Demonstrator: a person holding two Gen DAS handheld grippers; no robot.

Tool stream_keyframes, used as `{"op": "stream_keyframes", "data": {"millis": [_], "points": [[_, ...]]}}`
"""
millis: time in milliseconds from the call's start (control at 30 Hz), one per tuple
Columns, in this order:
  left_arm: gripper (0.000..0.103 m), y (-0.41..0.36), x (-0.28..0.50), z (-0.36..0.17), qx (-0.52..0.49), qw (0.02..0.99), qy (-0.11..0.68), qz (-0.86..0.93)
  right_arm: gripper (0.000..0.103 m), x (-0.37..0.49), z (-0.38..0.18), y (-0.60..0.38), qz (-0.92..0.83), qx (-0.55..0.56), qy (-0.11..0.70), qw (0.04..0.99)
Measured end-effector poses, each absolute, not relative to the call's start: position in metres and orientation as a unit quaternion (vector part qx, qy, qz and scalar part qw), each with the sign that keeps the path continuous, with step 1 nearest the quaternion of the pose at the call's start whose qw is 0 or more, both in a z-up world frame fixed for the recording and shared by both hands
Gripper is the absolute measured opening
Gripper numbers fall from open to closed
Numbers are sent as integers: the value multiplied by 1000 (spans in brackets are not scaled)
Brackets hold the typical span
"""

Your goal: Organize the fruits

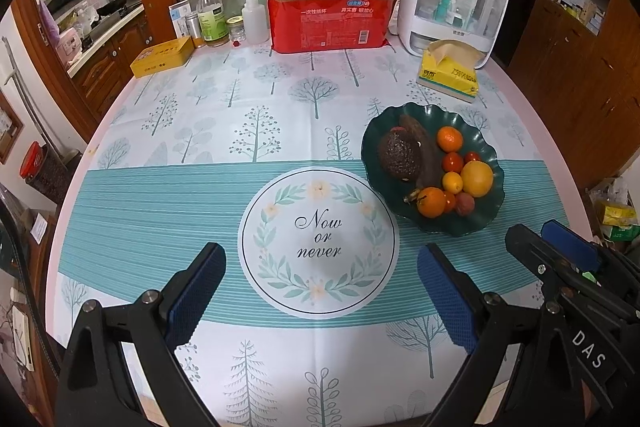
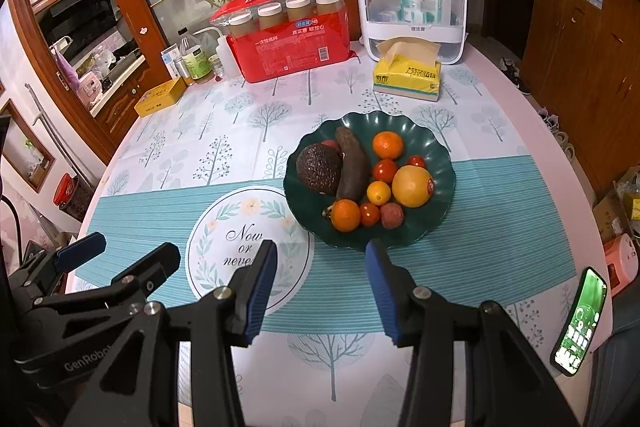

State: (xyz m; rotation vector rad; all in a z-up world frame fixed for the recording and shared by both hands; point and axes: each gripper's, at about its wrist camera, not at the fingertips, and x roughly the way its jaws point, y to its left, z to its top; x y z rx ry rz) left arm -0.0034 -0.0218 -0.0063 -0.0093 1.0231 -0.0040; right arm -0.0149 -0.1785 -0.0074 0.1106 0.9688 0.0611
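All the fruit sits in the dark green scalloped plate (image 2: 436, 151), right of the tablecloth's round wreath medallion (image 1: 318, 247) reading "Now or never". In there: a dark avocado (image 2: 319, 169) on the left, a blackened banana (image 2: 352, 165) touching it, a big yellow grapefruit (image 2: 412, 186) with a red sticker, mandarins, cherry tomatoes, a lychee. Farther back, a red pack of paper cups (image 1: 330, 23) with Chinese print too small to read, and a yellow tissue pack (image 2: 407, 77). The right gripper (image 2: 320, 287) hangs just short of the plate's near rim, angled down, jaws apart, nothing between them. The left gripper (image 1: 320, 291) hovers over the medallion, jaws spread wide and empty. Its body shows "GenRobot"; the right one reads "DAS".
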Motion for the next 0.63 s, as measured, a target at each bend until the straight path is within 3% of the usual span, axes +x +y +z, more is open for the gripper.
{"op": "stream_keyframes", "data": {"millis": [633], "points": [[96, -23, -7, -7, -6, 872, 489, 1, 47, -19, -10, -176, 30, 56, 468, 881]]}}
